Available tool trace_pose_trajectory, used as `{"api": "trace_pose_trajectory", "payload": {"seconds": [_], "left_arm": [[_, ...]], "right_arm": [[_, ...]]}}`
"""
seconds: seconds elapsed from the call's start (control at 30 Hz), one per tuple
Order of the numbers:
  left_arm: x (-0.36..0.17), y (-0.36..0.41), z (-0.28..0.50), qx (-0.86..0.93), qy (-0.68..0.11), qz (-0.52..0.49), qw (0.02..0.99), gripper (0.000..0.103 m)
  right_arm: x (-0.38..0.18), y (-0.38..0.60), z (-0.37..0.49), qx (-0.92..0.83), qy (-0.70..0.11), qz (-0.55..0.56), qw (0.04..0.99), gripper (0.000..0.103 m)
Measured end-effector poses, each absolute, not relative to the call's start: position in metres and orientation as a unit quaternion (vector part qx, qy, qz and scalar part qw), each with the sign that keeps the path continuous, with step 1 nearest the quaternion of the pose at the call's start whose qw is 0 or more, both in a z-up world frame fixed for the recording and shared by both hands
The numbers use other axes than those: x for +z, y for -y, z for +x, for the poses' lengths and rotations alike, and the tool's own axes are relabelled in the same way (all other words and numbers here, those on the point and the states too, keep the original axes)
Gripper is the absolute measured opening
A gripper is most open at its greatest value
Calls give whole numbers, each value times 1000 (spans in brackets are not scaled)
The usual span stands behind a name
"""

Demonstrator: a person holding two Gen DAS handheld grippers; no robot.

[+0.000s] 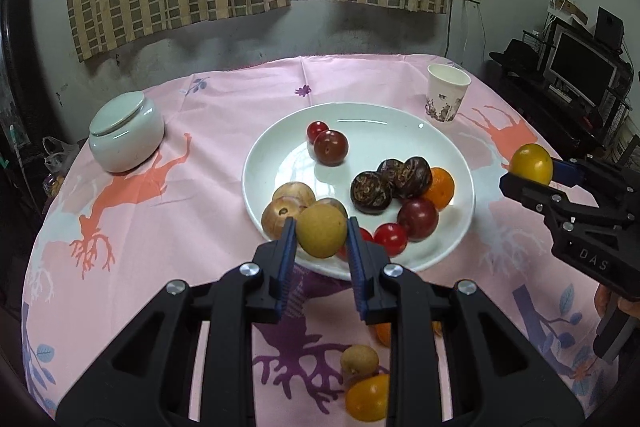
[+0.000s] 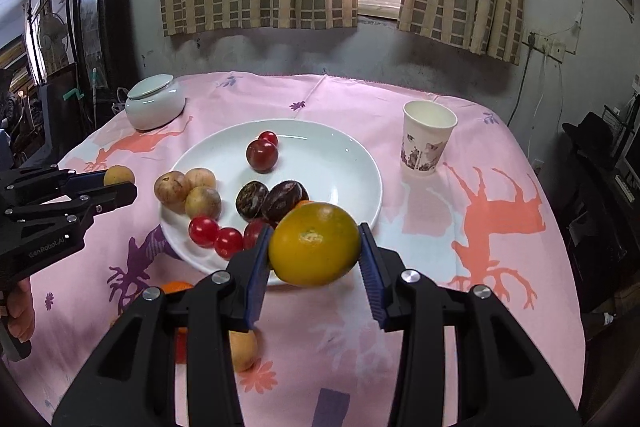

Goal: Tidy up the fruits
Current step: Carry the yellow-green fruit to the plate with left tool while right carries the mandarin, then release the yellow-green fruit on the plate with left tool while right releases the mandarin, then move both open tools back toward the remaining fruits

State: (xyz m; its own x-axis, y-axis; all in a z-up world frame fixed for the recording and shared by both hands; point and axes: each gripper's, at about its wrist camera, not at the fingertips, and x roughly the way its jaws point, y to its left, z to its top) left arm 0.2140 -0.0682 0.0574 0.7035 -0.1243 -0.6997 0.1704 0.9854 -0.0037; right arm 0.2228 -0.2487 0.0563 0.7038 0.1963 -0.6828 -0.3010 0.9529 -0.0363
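1. Blue pads of the left gripper (image 1: 321, 237) were closed narrowly on a small tan round fruit (image 1: 321, 233), held above the near rim of the white plate (image 1: 360, 115).
2. Wider apart, the right gripper (image 2: 315, 250) clamped a yellow-orange citrus fruit (image 2: 315, 243) with a pale stem scar, also over the near rim.
3. On the plate lay red cherry tomatoes (image 1: 391, 238), dark plums (image 1: 330, 147), tan fruits (image 2: 203, 202) and wrinkled dark ones (image 1: 371, 193).
4. More fruits (image 1: 359, 359) lay on the pink worktop cloth (image 1: 200, 227).
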Motion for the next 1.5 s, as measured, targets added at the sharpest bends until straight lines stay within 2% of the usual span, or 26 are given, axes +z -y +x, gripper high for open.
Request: {"api": "trace_pose_trajectory", "payload": {"seconds": [0.53, 0.57, 0.6, 0.67, 0.77, 1.13, 1.4, 1.5], "left_arm": [[34, 90, 265, -80, -395, 21, 915, 26], [33, 90, 266, -76, -395, 19, 915, 29], [33, 88, 267, -72, -396, 14, 915, 44], [36, 83, 265, -58, -386, 2, 921, 65], [45, 78, 258, -52, -368, 5, 928, 68], [50, 54, 211, -32, -373, 10, 927, 77], [51, 36, 157, -31, -369, 1, 929, 79], [53, 30, 139, -36, -366, -12, 930, 79]], "right_arm": [[26, 227, 303, 152, -405, -15, 901, 43], [23, 226, 306, 151, -409, -6, 900, 44], [21, 225, 307, 145, -408, 4, 901, 45], [22, 225, 307, 143, -406, 18, 902, 49], [26, 228, 302, 146, -402, 27, 904, 54], [44, 255, 269, 128, -397, 41, 908, 55], [54, 275, 208, 128, -396, 33, 909, 62], [56, 278, 183, 127, -394, 34, 910, 68]]}}
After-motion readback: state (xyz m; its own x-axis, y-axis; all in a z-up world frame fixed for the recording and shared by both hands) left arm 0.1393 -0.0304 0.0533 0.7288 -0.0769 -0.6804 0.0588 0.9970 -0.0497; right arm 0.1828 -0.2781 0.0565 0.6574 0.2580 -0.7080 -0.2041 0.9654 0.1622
